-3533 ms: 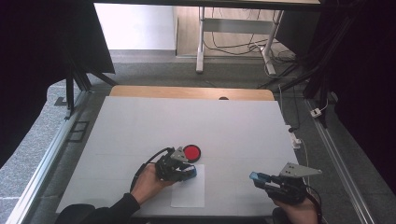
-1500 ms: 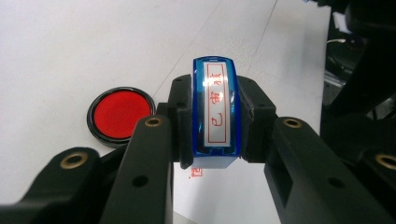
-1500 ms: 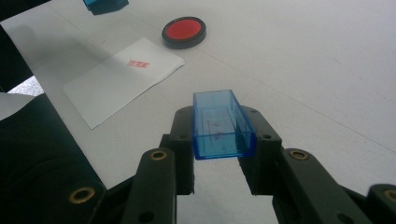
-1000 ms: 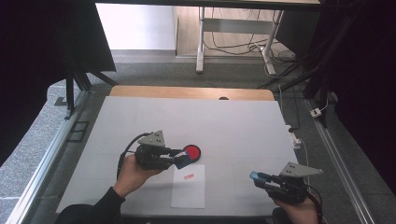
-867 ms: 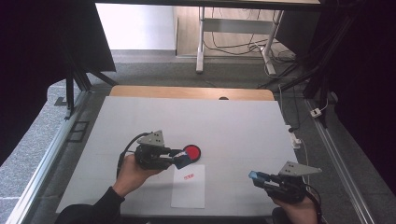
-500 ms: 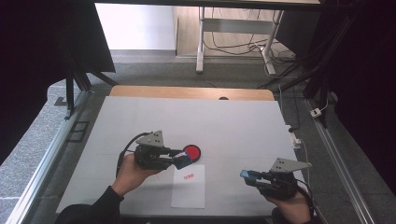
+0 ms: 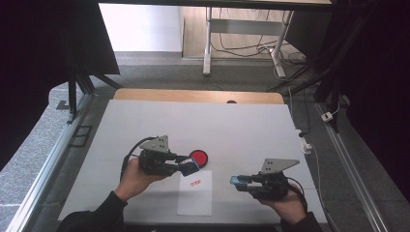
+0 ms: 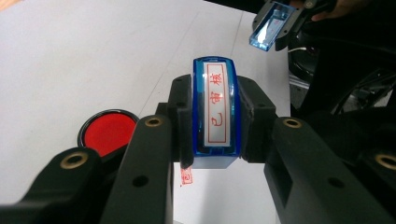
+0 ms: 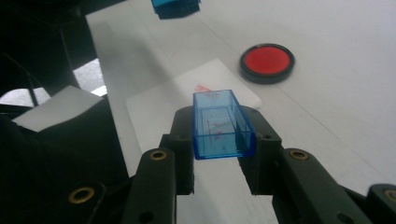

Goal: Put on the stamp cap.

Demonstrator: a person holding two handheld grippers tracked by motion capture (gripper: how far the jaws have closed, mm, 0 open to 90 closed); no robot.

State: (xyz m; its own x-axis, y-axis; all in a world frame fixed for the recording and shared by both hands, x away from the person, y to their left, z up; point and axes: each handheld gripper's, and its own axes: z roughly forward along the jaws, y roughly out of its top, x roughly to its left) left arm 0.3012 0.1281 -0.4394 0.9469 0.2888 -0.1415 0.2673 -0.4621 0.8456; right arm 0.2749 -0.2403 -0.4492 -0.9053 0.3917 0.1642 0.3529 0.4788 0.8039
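Left gripper (image 7: 189,167) clamped on blue stamp (image 8: 215,112), held above the paper's (image 7: 195,203) top edge beside red ink pad (image 7: 198,156) | right gripper (image 7: 237,181) clamped on clear blue stamp cap (image 9: 220,125), right of the paper | progress: red stamp mark (image 7: 196,182) already on paper; recapping looks left

black jaws (brass screws), dark sleeves (image 7: 92,217)
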